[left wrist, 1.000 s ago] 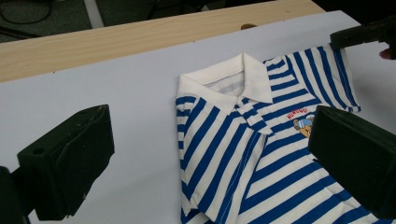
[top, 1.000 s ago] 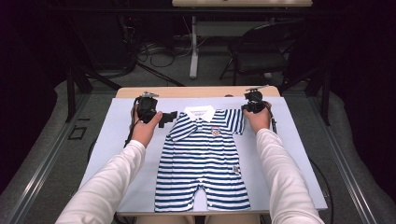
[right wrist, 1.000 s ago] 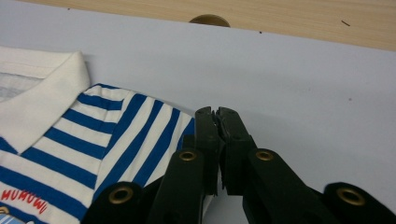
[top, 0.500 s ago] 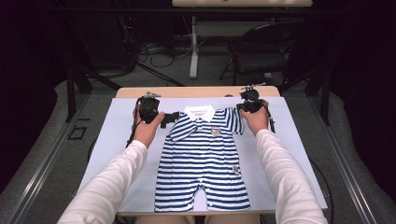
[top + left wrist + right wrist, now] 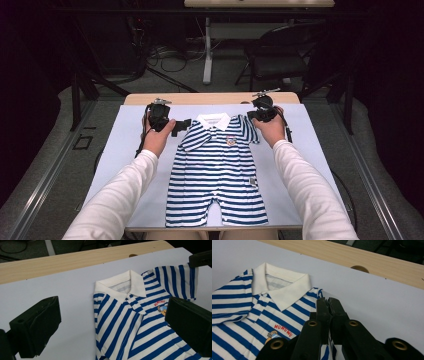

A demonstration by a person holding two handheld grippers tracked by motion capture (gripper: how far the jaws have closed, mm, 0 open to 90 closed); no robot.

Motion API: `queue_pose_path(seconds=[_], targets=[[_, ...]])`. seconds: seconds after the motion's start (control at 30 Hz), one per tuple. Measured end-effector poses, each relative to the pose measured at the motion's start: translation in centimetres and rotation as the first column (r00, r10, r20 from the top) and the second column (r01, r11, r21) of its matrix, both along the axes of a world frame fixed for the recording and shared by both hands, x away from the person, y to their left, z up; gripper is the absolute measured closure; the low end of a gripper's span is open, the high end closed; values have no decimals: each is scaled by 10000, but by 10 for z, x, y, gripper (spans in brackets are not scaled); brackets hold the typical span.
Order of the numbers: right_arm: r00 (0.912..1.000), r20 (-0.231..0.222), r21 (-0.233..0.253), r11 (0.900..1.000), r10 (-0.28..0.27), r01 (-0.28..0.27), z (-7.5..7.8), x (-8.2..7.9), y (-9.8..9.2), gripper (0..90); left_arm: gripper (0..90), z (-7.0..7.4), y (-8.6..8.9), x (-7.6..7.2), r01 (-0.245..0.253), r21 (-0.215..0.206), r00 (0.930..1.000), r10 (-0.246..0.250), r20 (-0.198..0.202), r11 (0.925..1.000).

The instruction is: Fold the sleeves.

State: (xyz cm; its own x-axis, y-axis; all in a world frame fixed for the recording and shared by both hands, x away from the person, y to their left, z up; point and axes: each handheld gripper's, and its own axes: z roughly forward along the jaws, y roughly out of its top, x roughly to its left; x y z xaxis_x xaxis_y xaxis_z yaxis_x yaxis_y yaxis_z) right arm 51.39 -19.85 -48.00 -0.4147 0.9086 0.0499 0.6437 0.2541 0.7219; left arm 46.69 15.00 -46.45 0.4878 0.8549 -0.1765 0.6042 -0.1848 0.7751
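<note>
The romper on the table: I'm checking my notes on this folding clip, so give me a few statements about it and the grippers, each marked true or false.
1. The romper lies flat, its collar towards the table's far edge. True.
2. The left gripper is shut on a sleeve. False: its jaws stand wide apart, with nothing between them.
3. The right gripper is shut on the romper's sleeve. True: the jaws meet with striped cloth pinched between them.
4. The romper has red and white stripes. False: they are blue and white.
5. The romper rests on a pale sheet that covers most of the table. True.
</note>
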Motion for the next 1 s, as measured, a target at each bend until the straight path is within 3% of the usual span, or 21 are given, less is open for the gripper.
queue_pose_path(seconds=[0.4,1.0], targets=[[9955,31,-122,9954,950,-950,4,-11,24,880,6,-1,-5,0,115,62,9999,-114,-15,9999],[9865,-199,-109,9866,1627,-1629,-2,-20,50,880,6,1,-4,-1,62,2,10000,-62,9,10000]])
